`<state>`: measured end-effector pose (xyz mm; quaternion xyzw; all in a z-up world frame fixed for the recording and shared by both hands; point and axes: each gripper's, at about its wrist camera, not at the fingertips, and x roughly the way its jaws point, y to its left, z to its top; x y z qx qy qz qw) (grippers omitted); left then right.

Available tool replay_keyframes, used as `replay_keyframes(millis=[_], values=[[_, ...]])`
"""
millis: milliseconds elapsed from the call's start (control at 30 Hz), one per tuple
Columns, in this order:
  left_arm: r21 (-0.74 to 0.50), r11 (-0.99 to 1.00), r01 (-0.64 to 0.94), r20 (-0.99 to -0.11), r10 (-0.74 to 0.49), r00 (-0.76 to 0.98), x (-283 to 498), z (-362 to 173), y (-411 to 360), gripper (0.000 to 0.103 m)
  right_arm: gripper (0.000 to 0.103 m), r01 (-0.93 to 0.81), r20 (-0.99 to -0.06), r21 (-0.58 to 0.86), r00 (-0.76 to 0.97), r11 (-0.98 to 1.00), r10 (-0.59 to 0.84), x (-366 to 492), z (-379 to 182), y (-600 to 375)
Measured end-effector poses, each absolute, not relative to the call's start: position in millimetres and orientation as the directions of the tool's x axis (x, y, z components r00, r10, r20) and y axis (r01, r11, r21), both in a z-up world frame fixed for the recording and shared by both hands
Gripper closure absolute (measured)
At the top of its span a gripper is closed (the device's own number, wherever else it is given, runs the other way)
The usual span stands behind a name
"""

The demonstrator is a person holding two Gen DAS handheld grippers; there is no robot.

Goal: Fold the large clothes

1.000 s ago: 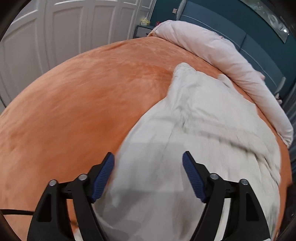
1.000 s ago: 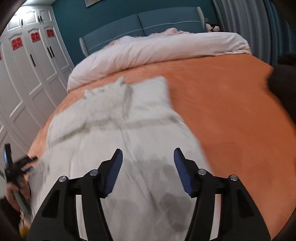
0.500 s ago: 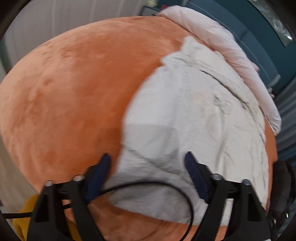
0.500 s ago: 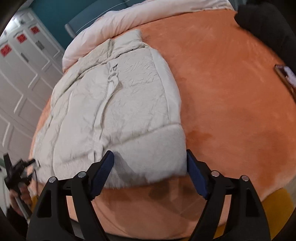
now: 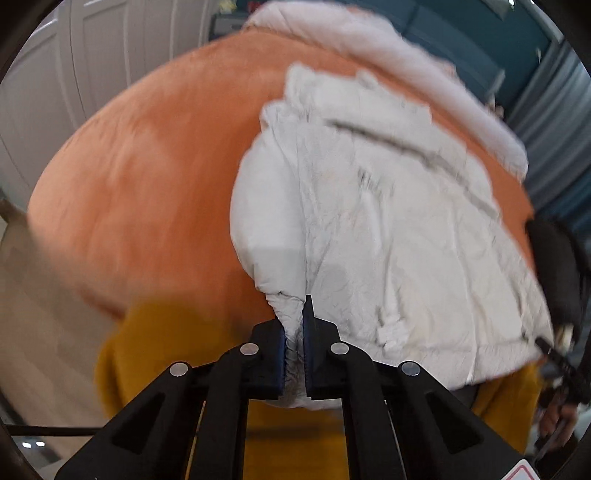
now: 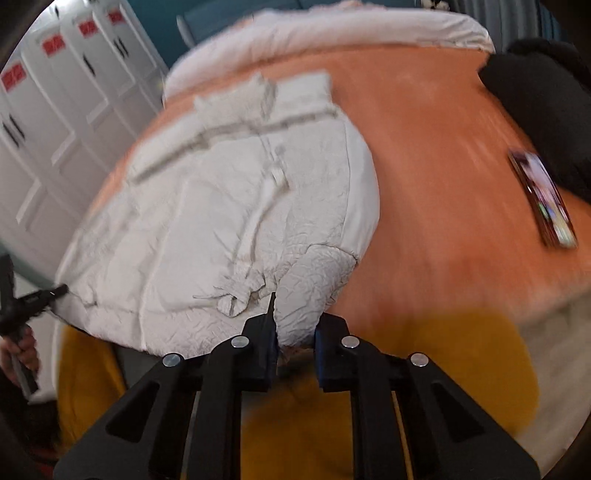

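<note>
A white puffer jacket lies zip-up on the orange bed cover, collar toward the far end. My left gripper is shut on the jacket's near hem corner, and bunched fabric shows between its blue pads. In the right wrist view the jacket spreads to the left. My right gripper is closing on the other hem corner, with the puffy fabric filling the gap between its pads. Both corners are raised a little off the bed's near edge. The left gripper also shows at that view's left edge.
A pale quilt is rolled up at the head of the bed. A black garment and a phone lie on the cover to the right. White wardrobe doors stand left. Yellow cloth shows below the bed's edge.
Both grippers drew back from over the jacket to its near hem and closed on the two corners. The hem now bunches up between their pads.
</note>
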<state>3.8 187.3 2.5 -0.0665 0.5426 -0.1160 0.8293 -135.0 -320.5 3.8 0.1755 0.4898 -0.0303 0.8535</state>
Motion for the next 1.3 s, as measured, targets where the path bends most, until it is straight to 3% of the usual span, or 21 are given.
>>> replay_keyframes(millis=[100, 200, 267, 300, 333, 433, 567, 700, 833, 967, 1067, 1100, 1133, 1167, 1200, 1300], values=[[-0.156, 0.977, 0.147, -0.903, -0.202, 0.378, -36.2, -3.4, 186.2, 0.091, 0.080, 0.231, -0.895, 0.212, 0.435, 0.950, 0.095, -167.2, -12.1, -311.9], [-0.150, 0.979, 0.137, -0.862, -0.197, 0.467, -51.3, 25.0, 188.3, 0.087, 0.071, 0.250, -0.880, 0.193, 0.472, 0.949, 0.055, -175.9, 7.3, -316.3], [-0.166, 0.977, 0.133, -0.796, -0.213, 0.566, -47.0, 60.9, 189.8, 0.073, 0.066, 0.274, -0.848, 0.151, 0.530, 0.950, -0.018, -175.5, 32.5, -322.8], [-0.170, 0.976, 0.134, -0.757, -0.217, 0.617, -41.6, 77.8, 189.6, 0.055, 0.063, 0.291, -0.828, 0.127, 0.557, 0.948, -0.060, -174.7, 41.6, -327.0], [-0.167, 0.977, 0.130, -0.716, -0.211, 0.665, -36.4, 93.5, 189.6, 0.046, 0.061, 0.310, -0.802, 0.112, 0.589, 0.944, -0.098, -174.6, 52.1, -331.4], [-0.194, 0.972, 0.131, -0.583, -0.221, 0.781, -1.5, 135.1, 178.1, 0.038, 0.058, 0.316, -0.717, 0.157, 0.688, 0.936, -0.112, -149.7, 77.9, -346.3], [-0.228, 0.969, 0.094, -0.532, -0.204, 0.822, 72.2, 137.7, 145.4, 0.037, 0.059, 0.225, -0.638, 0.216, 0.769, 0.950, -0.037, -86.1, 90.0, -334.7], [-0.228, 0.973, 0.030, -0.587, -0.162, 0.793, 144.9, 104.9, 112.7, 0.037, 0.050, 0.107, -0.590, 0.205, 0.807, 0.973, 0.036, 3.1, 83.7, -302.9], [-0.174, 0.985, -0.002, -0.644, -0.112, 0.757, 199.4, 67.5, 84.9, 0.039, 0.051, 0.110, -0.620, 0.281, 0.779, 0.954, 0.093, 97.6, 57.1, -302.0], [-0.154, 0.988, -0.030, -0.672, -0.082, 0.736, 244.4, 36.6, 73.3, 0.039, 0.051, 0.186, -0.652, 0.294, 0.756, 0.938, 0.055, 171.8, 34.2, -307.5], [-0.147, 0.987, -0.067, -0.713, -0.059, 0.699, 273.4, 10.1, 72.2, 0.039, 0.036, 0.239, -0.698, 0.311, 0.715, 0.920, 0.050, 212.5, 9.4, -312.9], [-0.126, 0.989, -0.080, -0.733, -0.039, 0.679, 282.0, -3.6, 70.8, 0.039, 0.040, 0.260, -0.736, 0.307, 0.675, 0.915, 0.055, 228.8, -7.5, -314.0], [-0.110, 0.990, -0.087, -0.751, -0.026, 0.660, 286.6, -14.7, 70.3, 0.039, 0.056, 0.263, -0.770, 0.309, 0.633, 0.914, 0.078, 240.4, -23.4, -312.3], [-0.098, 0.990, -0.097, -0.763, -0.012, 0.646, 290.0, -22.6, 70.5, 0.039, 0.086, 0.242, -0.777, 0.337, 0.617, 0.910, 0.124, 243.7, -31.7, -308.4], [-0.098, 0.990, -0.105, -0.772, -0.009, 0.636, 290.6, -31.4, 73.0, 0.039, 0.095, 0.224, -0.751, 0.354, 0.646, 0.908, 0.133, 236.6, -27.5, -306.0], [-0.096, 0.991, -0.092, -0.762, -0.013, 0.647, 284.4, -42.9, 82.3, 0.038, 0.096, 0.147, -0.604, 0.381, 0.787, 0.913, 0.125, 194.3, 5.8, -307.3]])
